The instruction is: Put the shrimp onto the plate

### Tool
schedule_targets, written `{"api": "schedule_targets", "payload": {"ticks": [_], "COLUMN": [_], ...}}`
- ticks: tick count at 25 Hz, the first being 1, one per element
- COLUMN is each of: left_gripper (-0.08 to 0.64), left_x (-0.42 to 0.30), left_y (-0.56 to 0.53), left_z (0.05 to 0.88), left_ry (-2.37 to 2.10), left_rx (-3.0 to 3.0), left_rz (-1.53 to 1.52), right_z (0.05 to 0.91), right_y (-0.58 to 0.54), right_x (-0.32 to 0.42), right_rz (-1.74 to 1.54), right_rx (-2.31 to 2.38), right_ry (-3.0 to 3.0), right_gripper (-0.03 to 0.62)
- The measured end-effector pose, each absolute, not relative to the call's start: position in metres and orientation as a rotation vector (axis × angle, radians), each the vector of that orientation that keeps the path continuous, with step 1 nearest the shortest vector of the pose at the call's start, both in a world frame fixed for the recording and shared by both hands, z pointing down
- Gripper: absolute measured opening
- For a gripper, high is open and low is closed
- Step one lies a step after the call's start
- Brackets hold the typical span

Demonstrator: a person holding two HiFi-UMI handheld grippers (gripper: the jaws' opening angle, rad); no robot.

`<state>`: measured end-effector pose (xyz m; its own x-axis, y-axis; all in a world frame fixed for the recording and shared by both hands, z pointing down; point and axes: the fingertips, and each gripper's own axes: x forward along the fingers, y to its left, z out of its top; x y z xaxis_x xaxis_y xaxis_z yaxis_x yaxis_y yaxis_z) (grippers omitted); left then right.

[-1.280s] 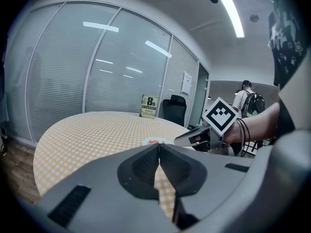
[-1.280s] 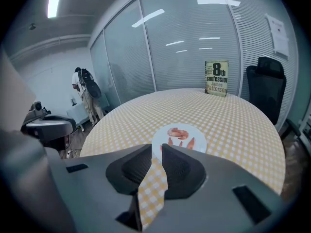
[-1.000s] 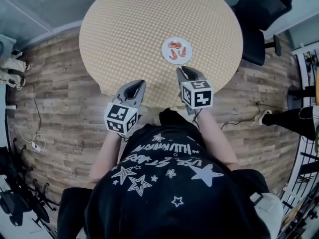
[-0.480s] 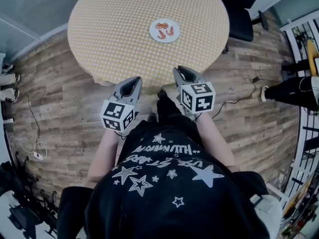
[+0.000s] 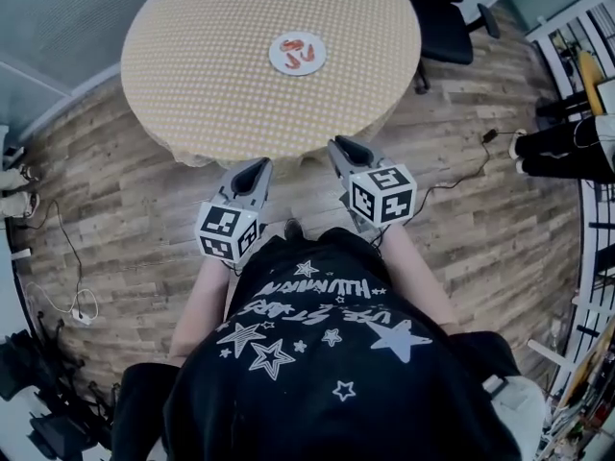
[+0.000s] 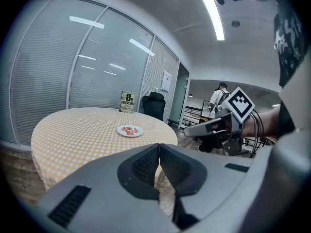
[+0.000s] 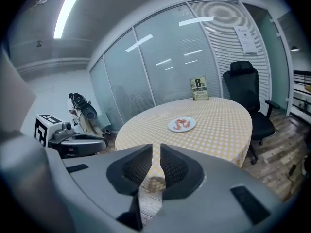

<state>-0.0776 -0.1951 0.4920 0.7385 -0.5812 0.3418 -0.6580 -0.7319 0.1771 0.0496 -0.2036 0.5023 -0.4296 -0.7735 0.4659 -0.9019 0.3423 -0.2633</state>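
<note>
Several orange shrimp [image 5: 293,46] lie on a small white plate [image 5: 288,64] on the round table [image 5: 211,75] with its yellow checked cloth. Both grippers hang over the wooden floor, short of the table's near edge and far from the plate. The left gripper [image 5: 258,168] is shut, jaws meeting, nothing held [image 6: 159,144]. The right gripper [image 5: 338,146] is shut too, with only a thin slit between its empty jaws [image 7: 156,147]. Ahead of both cameras, the plate [image 6: 137,133] [image 7: 192,126] and shrimp [image 6: 129,129] [image 7: 182,123] sit mid-table.
A black office chair [image 5: 437,17] [image 7: 245,81] stands at the table's far right. A small sign [image 7: 198,88] stands at the table's far edge. Glass walls run behind. Cables [image 5: 67,257] lie on the floor at left. Another person's legs [image 5: 567,147] are at right.
The person has backed away from the table. Both grippers, earlier at the table's near edge, now hang over the floor. The plate sits farther off.
</note>
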Motion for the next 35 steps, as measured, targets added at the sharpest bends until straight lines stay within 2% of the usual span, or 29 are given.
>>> {"api": "schedule_targets", "payload": {"ticks": [17, 35], "left_gripper": [0.009, 0.009], "left_x": [-0.037, -0.022], "left_y": [-0.12, -0.015], "left_z": [0.482, 0.435], "left_ry": [-0.985, -1.102], "left_rx": [2.664, 2.713], "left_rz": [0.39, 0.266], "right_z": [0.493, 0.465], "right_y": [-0.115, -0.017], "right_x": [0.099, 0.095], "right_rz": [0.738, 0.59], "right_rx": [1.541, 1.409], "right_ry": [-2.406, -2.52], "right_gripper": [0.061, 0.06]}}
